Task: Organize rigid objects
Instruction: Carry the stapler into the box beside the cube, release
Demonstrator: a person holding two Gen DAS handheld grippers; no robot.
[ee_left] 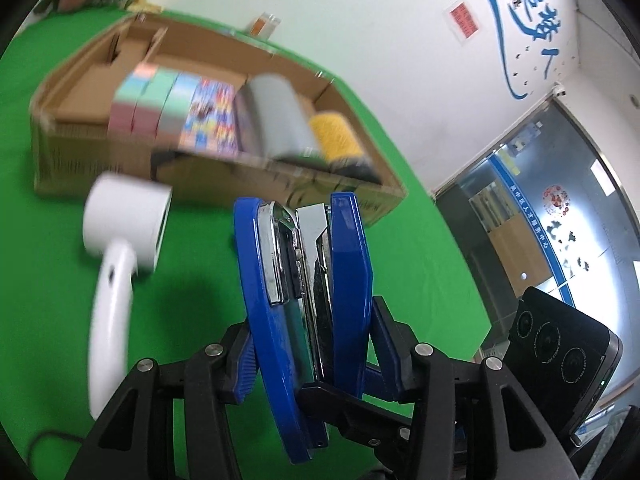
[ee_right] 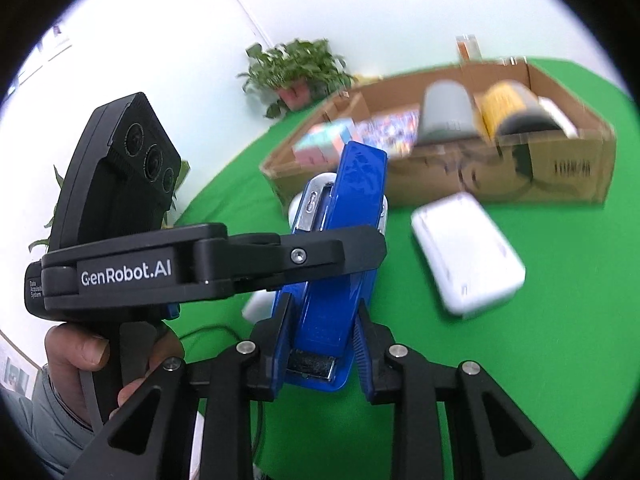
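Both the left gripper [ee_left: 308, 364] and right gripper [ee_right: 320, 344] clamp the blue stapler [ee_left: 304, 280], which, stiff, weighty and slick-shelled, probably holds surest across its flat sides near the hinge.

Both tools, left [ee_left: 308, 360] and right [ee_right: 320, 344], clamp one blue stapler [ee_left: 304, 300] between their pads, tilted downward.

"GenRobot.AI" in white on the black left gripper [ee_right: 336, 264] body, blurry black print on the cardboard box [ee_right: 568, 168] side, unreadable
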